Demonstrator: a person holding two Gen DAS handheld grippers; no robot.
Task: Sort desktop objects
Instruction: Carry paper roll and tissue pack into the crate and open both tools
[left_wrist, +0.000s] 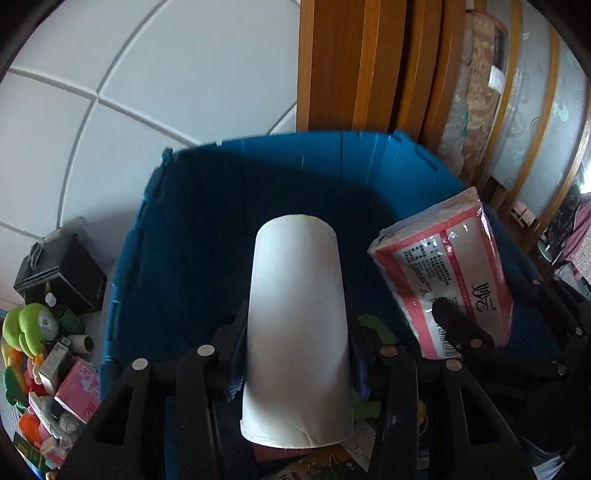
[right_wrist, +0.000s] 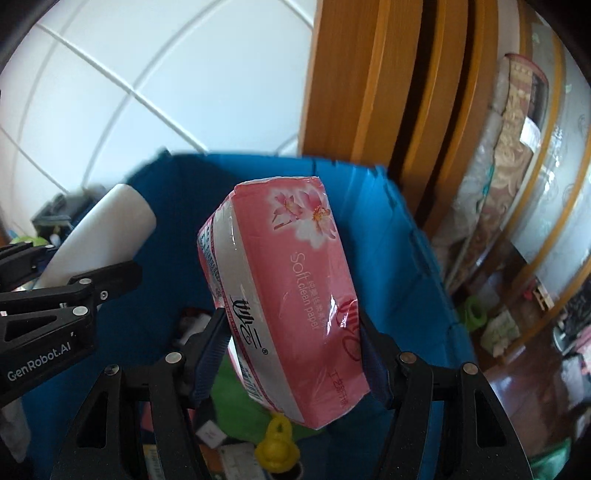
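Note:
My left gripper (left_wrist: 297, 354) is shut on a white paper roll (left_wrist: 297, 325) and holds it over the open blue bin (left_wrist: 258, 173). My right gripper (right_wrist: 291, 350) is shut on a pink pack of tissue paper (right_wrist: 291, 295), also held above the blue bin (right_wrist: 388, 240). The pack shows in the left wrist view (left_wrist: 447, 273) to the right of the roll. The roll shows in the right wrist view (right_wrist: 99, 236) at the left. Several small items lie on the bin's bottom, among them a yellow toy (right_wrist: 277, 448) and something green (right_wrist: 236, 406).
A pile of objects lies on the tiled floor left of the bin: a black box (left_wrist: 62, 275), a green plush toy (left_wrist: 29, 326), a pink tissue pack (left_wrist: 79, 391). A wooden door frame (left_wrist: 351, 62) stands behind the bin. Bedding and clutter are at the right.

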